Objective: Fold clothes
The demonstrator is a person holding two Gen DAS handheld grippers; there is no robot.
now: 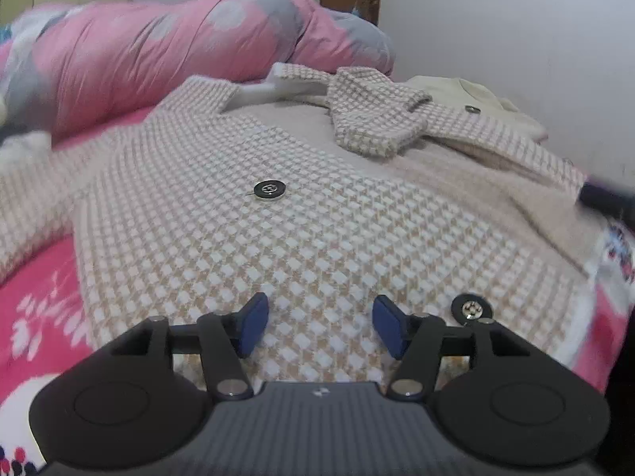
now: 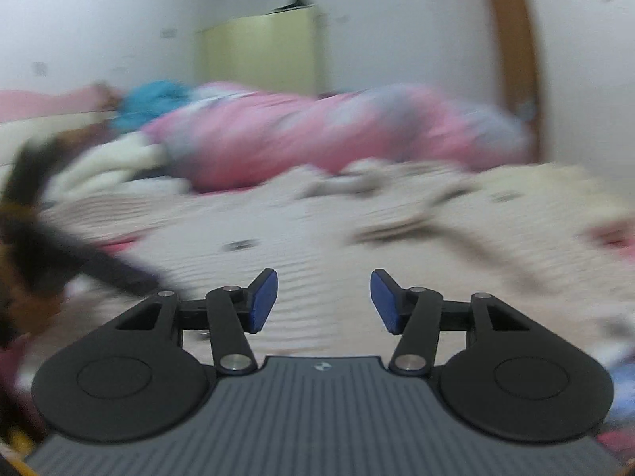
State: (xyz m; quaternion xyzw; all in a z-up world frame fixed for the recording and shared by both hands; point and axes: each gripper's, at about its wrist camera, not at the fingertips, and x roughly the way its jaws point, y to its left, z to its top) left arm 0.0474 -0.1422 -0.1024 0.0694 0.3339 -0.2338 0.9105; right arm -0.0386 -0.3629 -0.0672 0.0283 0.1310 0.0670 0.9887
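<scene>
Pink floral bed sheet (image 1: 37,305), white walls; checked cardigan (image 1: 246,246) spread flat across it; rolled pink quilt (image 1: 151,51) behind; left gripper (image 1: 319,327) and right gripper (image 2: 323,301) both spread apart, empty; right view blurred.

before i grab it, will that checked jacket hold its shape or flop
The checked jacket will probably flop: its collar already lies crumpled. The thick weave suggests some weight. The open left gripper may slip if it pinches a button.

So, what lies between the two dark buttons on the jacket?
In the left wrist view, only bare checked jacket fabric lies between the upper button and the lower button.
</scene>
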